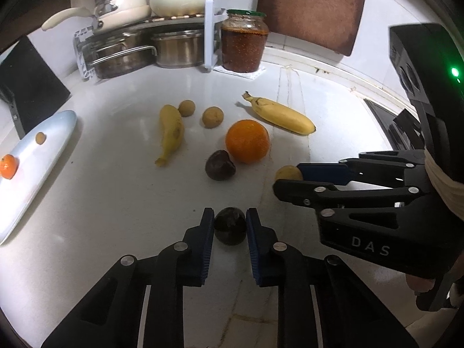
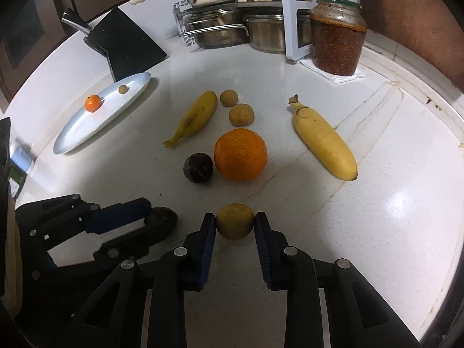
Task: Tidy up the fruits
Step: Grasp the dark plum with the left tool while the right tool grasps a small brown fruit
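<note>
My left gripper (image 1: pixel 230 221) is shut on a dark purple round fruit (image 1: pixel 230 229) at counter level; it also shows in the right wrist view (image 2: pixel 162 220). My right gripper (image 2: pixel 235 223) is shut on a yellow-brown round fruit (image 2: pixel 235 224), also visible in the left wrist view (image 1: pixel 285 173). On the white counter lie an orange (image 2: pixel 240 154), another dark fruit (image 2: pixel 198 167), two bananas (image 2: pixel 191 121) (image 2: pixel 323 139) and two brown round fruits (image 2: pixel 241 114) (image 2: pixel 229 98). A long pale-blue plate (image 2: pixel 78 132) at the left holds a small tangerine (image 2: pixel 92 103) and a small brown fruit (image 2: pixel 123 89).
A jar of red-brown preserve (image 2: pixel 336 37) stands at the back right. A rack with steel pots (image 2: pixel 220 32) and cream cookware stands at the back. A black knife block (image 2: pixel 127 46) stands behind the plate. A brown cutting board (image 1: pixel 313 5) leans on the wall.
</note>
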Tool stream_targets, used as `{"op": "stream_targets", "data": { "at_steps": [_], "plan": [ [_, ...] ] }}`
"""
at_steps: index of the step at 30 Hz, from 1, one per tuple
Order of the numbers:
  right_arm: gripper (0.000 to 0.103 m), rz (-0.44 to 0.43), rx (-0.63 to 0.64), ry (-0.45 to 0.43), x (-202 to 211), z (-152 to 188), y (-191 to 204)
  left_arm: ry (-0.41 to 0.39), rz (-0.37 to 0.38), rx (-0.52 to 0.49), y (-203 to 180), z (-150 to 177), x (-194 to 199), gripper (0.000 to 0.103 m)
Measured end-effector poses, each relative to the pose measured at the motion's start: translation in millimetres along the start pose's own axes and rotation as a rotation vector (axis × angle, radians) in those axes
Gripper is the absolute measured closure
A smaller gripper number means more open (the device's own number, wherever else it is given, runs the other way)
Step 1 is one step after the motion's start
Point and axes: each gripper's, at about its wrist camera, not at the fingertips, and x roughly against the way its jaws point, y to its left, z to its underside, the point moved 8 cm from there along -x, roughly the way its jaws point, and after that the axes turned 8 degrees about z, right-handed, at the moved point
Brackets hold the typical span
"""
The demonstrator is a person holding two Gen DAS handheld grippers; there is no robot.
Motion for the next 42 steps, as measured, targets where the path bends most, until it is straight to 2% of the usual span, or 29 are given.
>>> {"op": "stream_targets", "data": {
  "at_steps": [2,9,17,25,29,39,42],
  "plan": [
    [0.074,0.017,-0.003,-0.013,4,-1,0,-0.010,-0.010,0.011,3,-1,3,0.084],
    [0.074,0.038,0.009,-0.024,7,-1,2,-0.015,-0.013,0.024,8,1,5,0.085],
    [0.074,0.031,0.005,-0.021,7,1,3,-0.002,0.005,0.046,11,6,3,0.074],
    [0.074,0.044,-0.010,-0.016,6,3,-4,0.041,0.006,0.050,10,13,-12,0.076],
    [0.074,0.065,-0.002,-0.017,7,5,-6,0.038,0.000,0.051,10,14,-11,0.077],
    [0.074,0.094,-0.002,-0.054,21,-3,-3,-0.018,-0.117,0.099,28,1,21,0.077],
    [0.074,0.105,0.000,-0.072,27,-9,0,-0.040,-0.120,0.113,32,-4,29,0.077]
  ]
}}
